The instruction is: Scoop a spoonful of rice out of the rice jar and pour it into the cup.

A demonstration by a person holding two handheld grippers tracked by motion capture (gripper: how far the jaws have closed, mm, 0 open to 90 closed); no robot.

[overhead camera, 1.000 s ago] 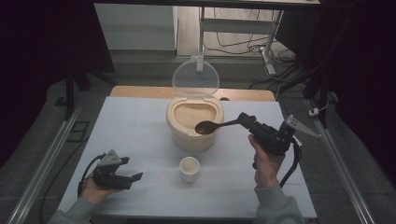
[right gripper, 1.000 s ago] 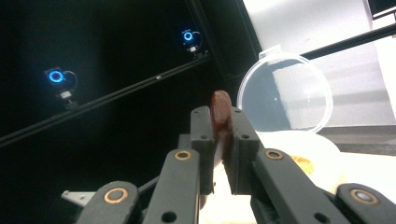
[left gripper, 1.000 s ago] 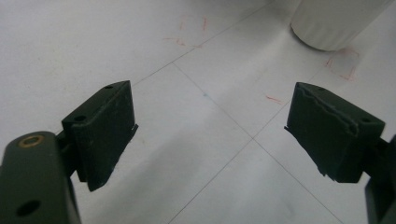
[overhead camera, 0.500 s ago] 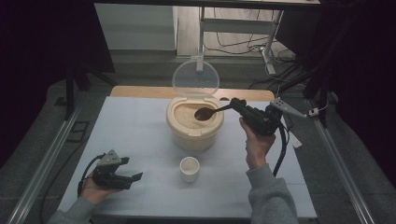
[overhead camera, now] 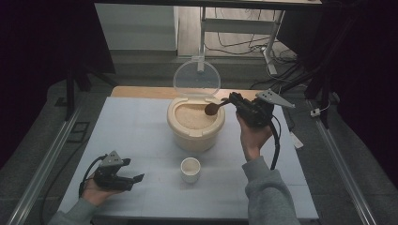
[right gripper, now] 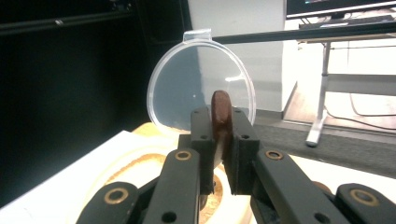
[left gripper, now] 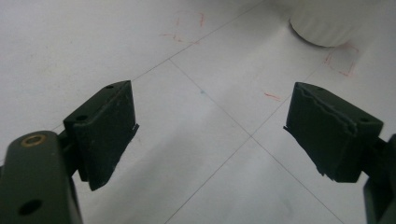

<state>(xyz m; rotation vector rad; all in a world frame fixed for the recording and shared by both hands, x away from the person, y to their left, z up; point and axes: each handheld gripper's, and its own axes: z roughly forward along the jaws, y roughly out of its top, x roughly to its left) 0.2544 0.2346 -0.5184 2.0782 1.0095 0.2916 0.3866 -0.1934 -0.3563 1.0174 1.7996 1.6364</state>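
While the table and the open rice container sit as before, the right gripper, clamped on the brown spoon, has carried it back over the rice by the far rim; the left gripper stays put near the front edge, jaws wide apart and empty; the small cup is unmoved.

Wooden spoon, clear glossy plastic lid

Fingers clamp the brown spoon — clear lid beyond.
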